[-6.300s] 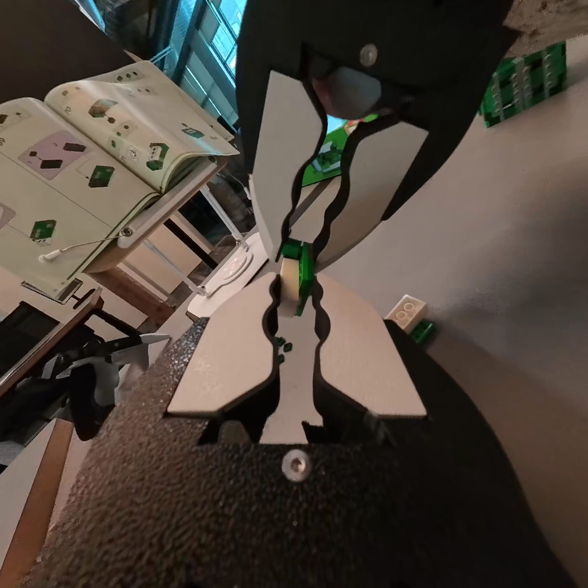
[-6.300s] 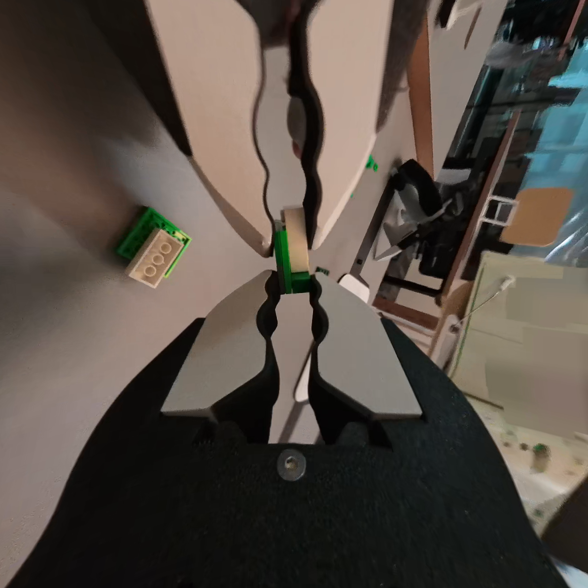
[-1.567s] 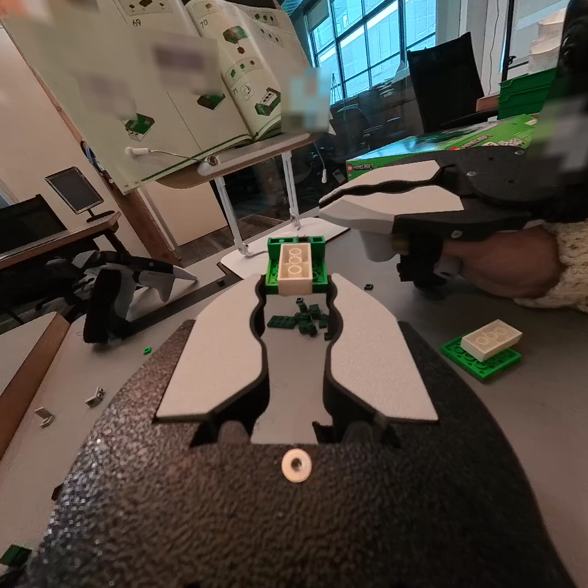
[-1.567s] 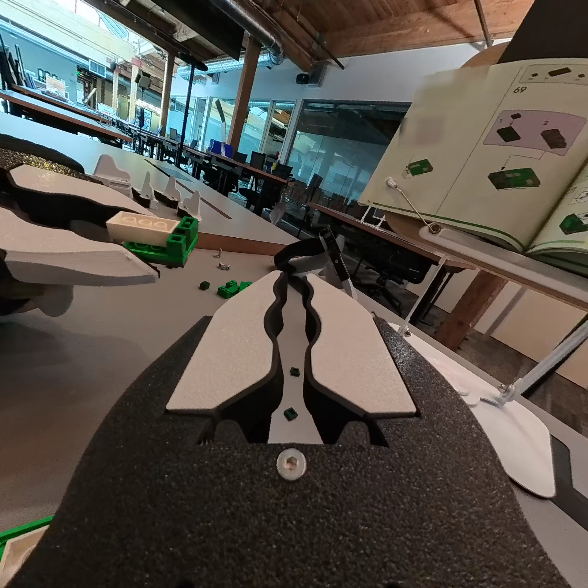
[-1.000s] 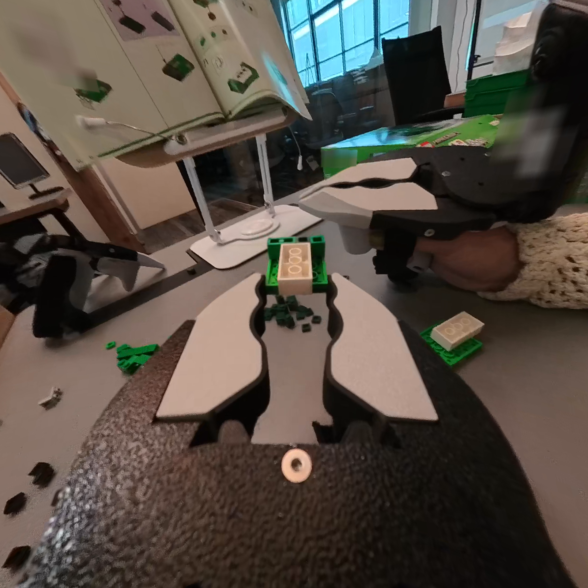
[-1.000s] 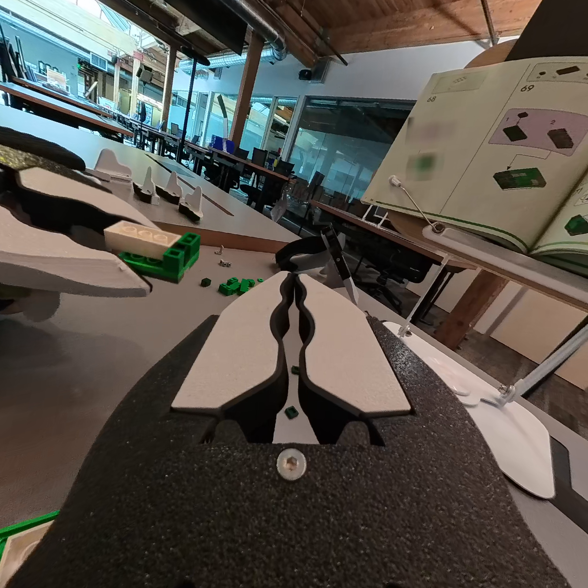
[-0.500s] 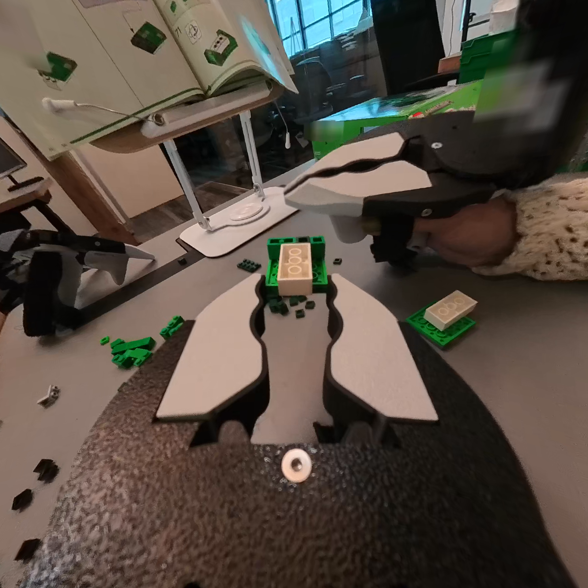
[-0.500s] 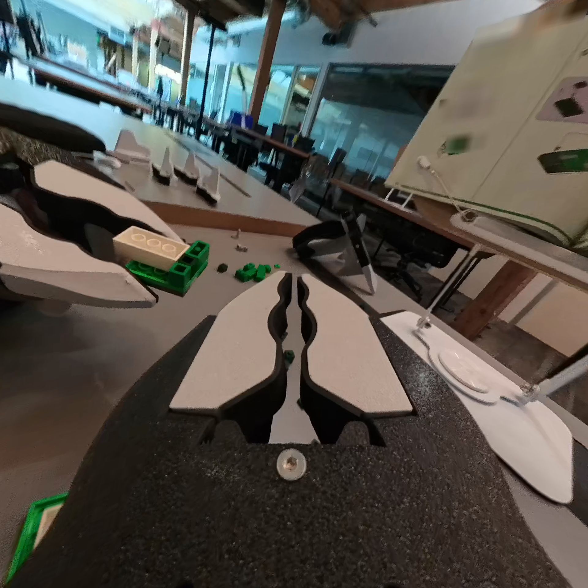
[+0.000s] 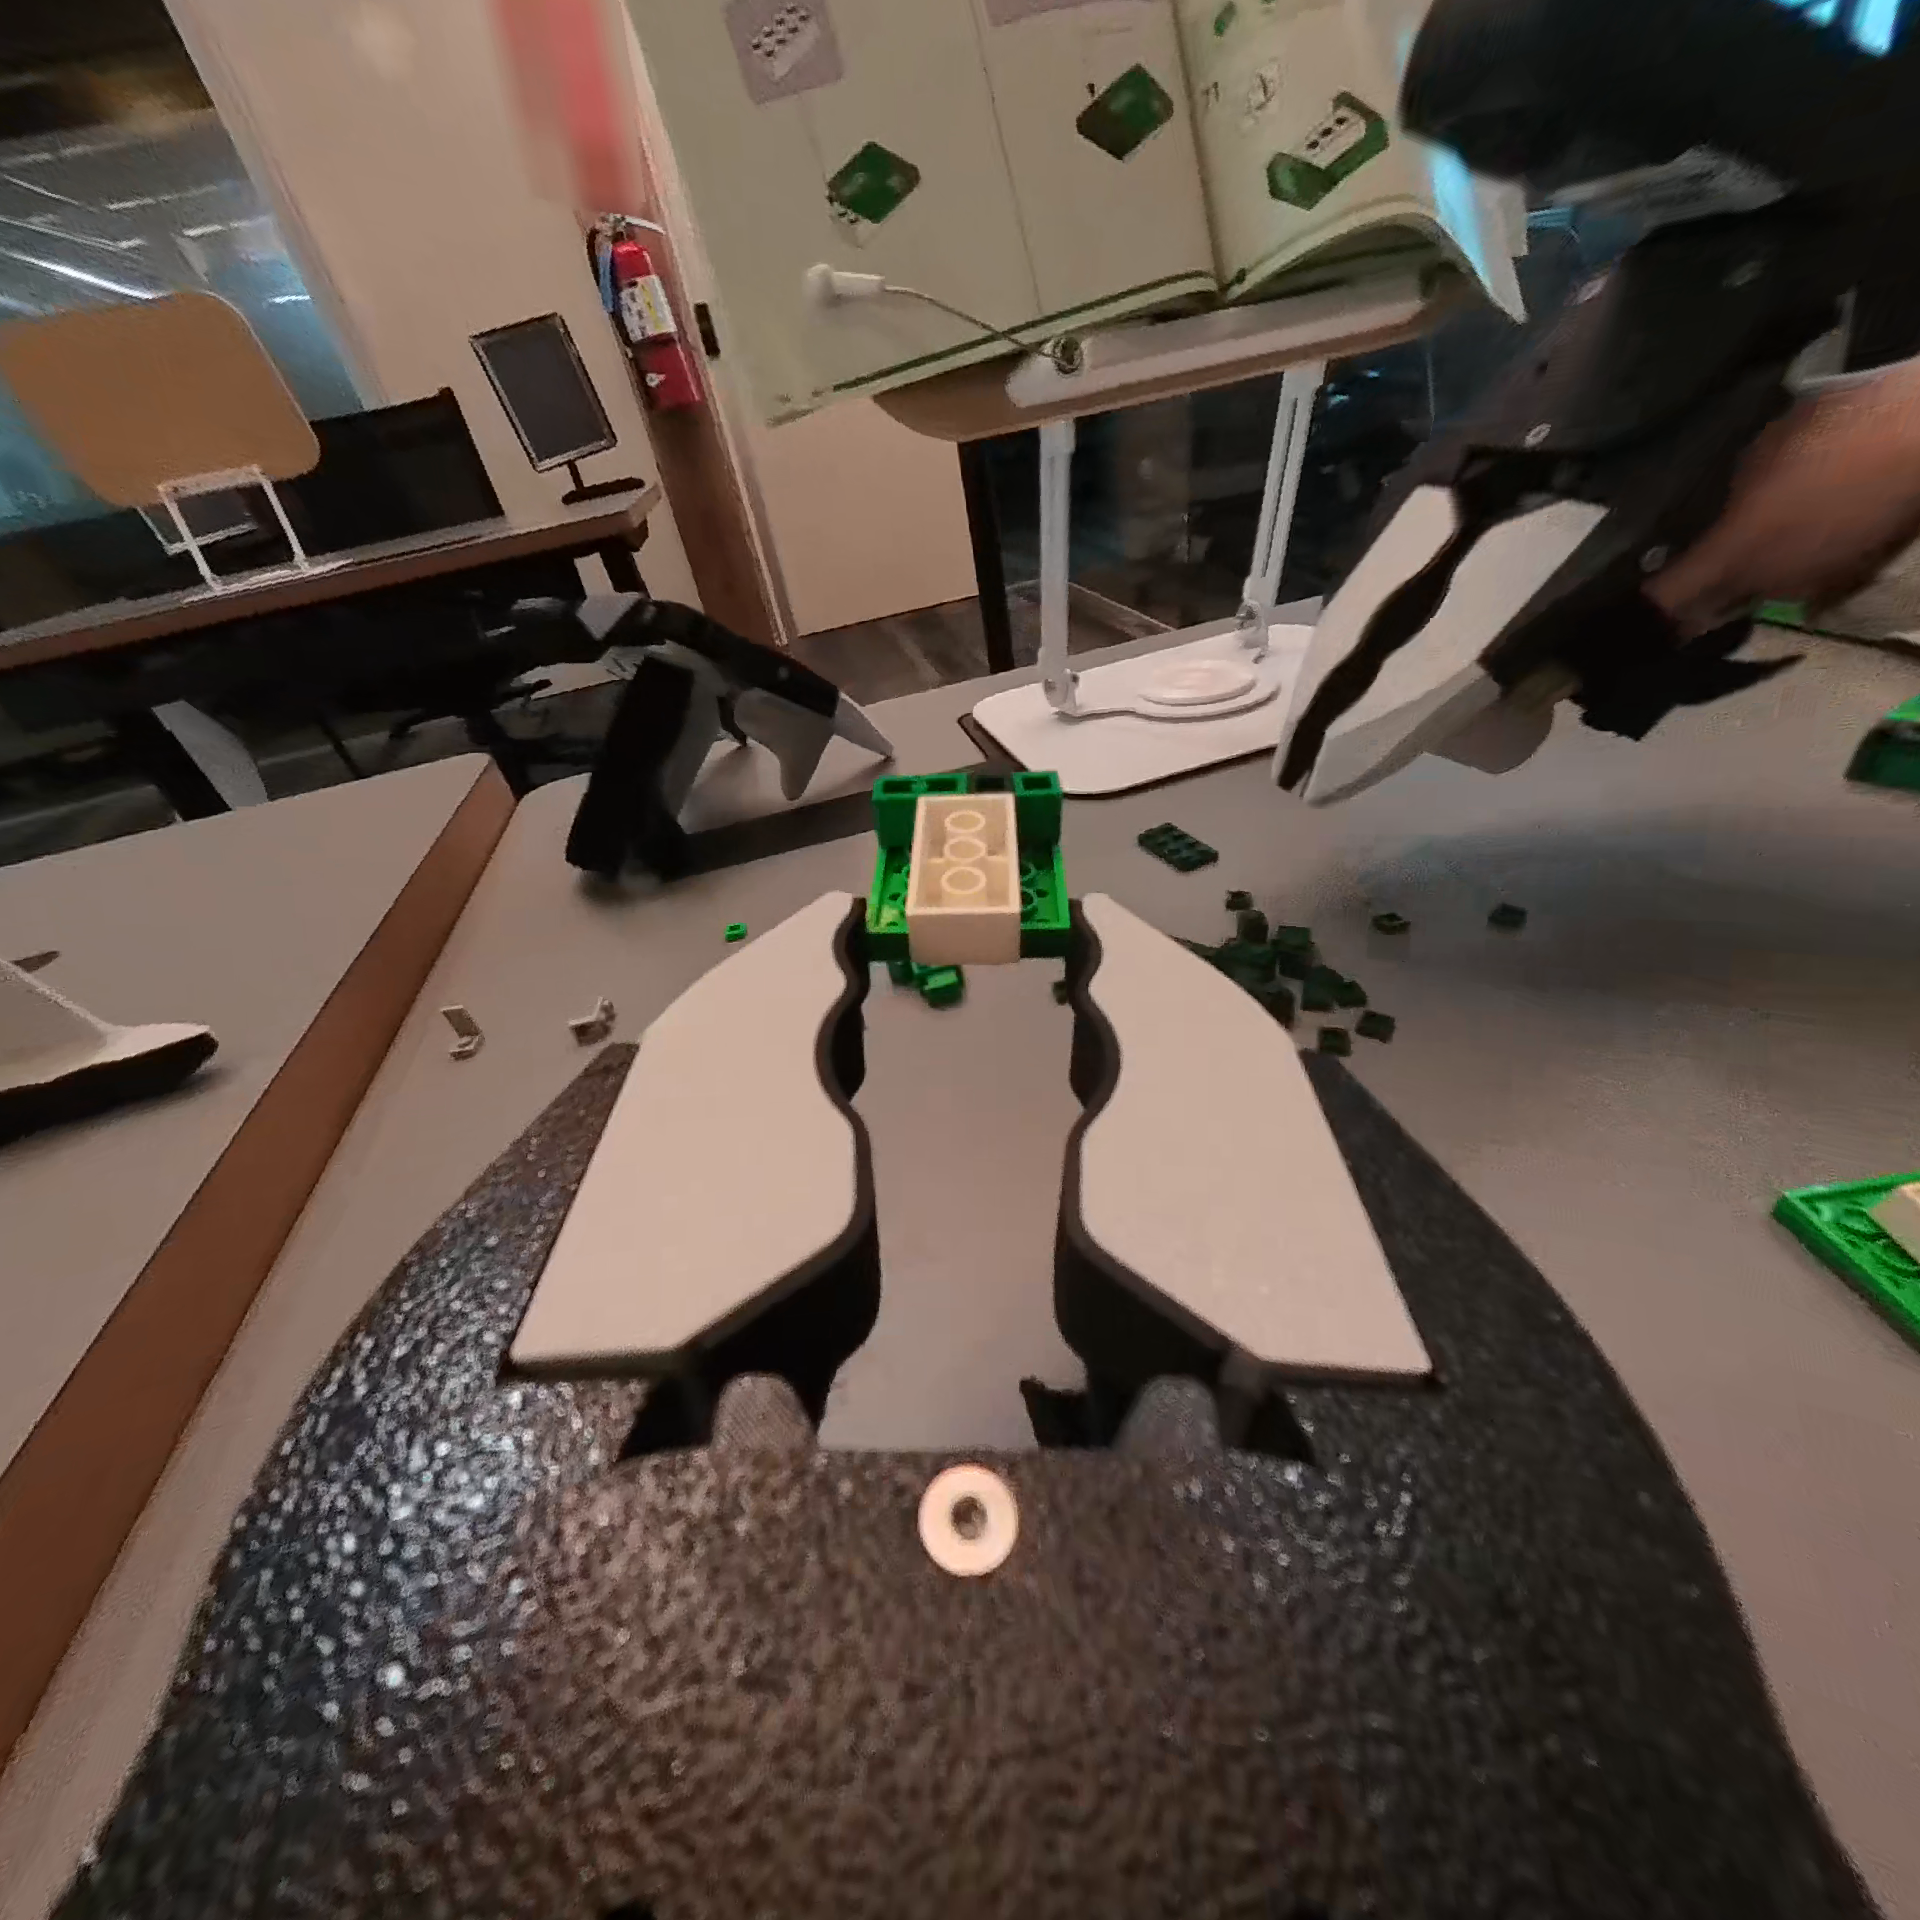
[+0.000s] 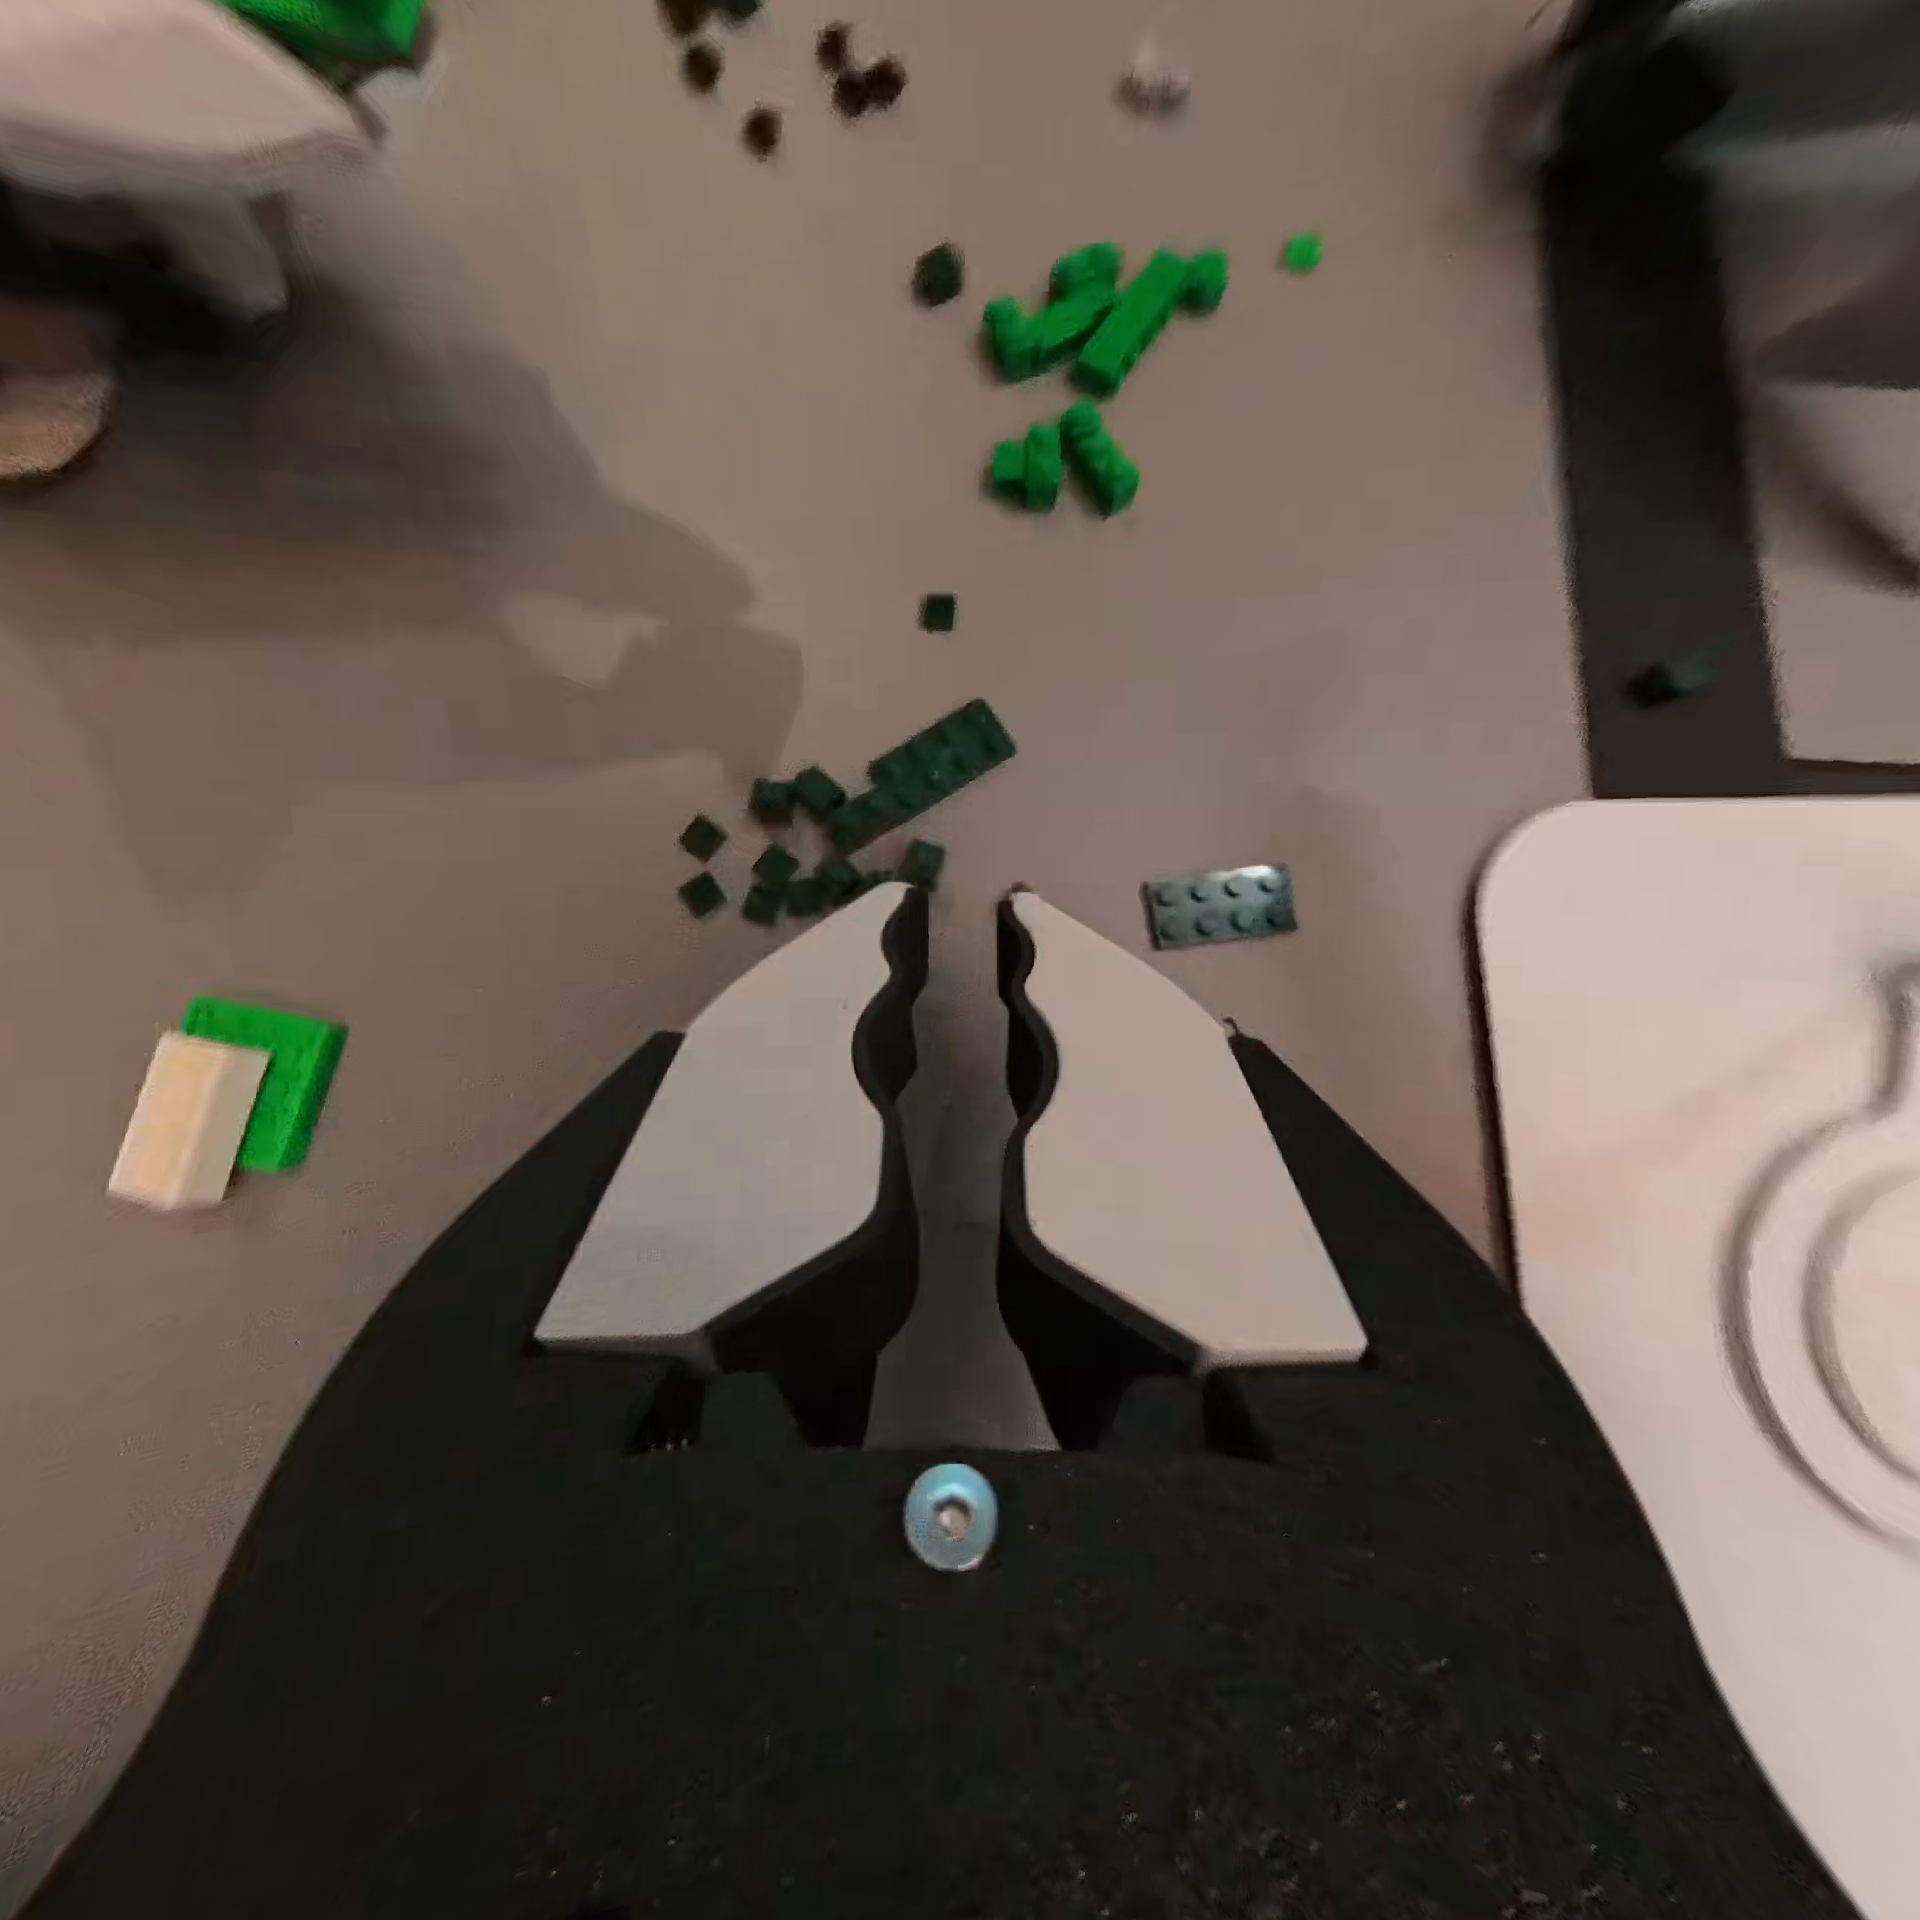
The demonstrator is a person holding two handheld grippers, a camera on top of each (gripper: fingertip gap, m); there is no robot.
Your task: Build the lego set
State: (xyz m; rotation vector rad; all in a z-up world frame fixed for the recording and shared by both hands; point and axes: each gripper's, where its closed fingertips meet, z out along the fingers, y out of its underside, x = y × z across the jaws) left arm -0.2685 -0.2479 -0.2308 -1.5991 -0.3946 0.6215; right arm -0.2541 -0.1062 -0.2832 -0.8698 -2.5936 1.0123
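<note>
The left tool (image 9: pixel 966 925) grips a small build at its tips: a bright green plate (image 9: pixel 1044 899) with a cream brick (image 9: pixel 961 883) pressed on top and green blocks along its far edge. The two fingers stand moderately apart, closed only as far as the plate's width, and the build sits held above the grey bench (image 9: pixel 1558 935).

The right tool (image 10: pixel 961 899) points down at the bench from above. Its fingers are slightly parted with a narrow gap between the tips, and nothing is between them. In the left wrist view the same tool (image 9: pixel 1304 769) hangs over the bench to the right of the held build, held by a person's hand (image 9: pixel 1787 530).

Just ahead of the right tool's tips lies a heap of dark green pieces (image 10: pixel 831 831), with a dark green flat plate (image 10: pixel 1221 906) beside its right finger. Farther on is a cluster of bright green pieces (image 10: pixel 1091 343). A second green plate with a cream brick (image 10: pixel 223 1101) lies on the bench to the left. An open instruction book (image 9: pixel 1039 156) rests on a white stand (image 9: pixel 1143 691) at the far side of the bench.
</note>
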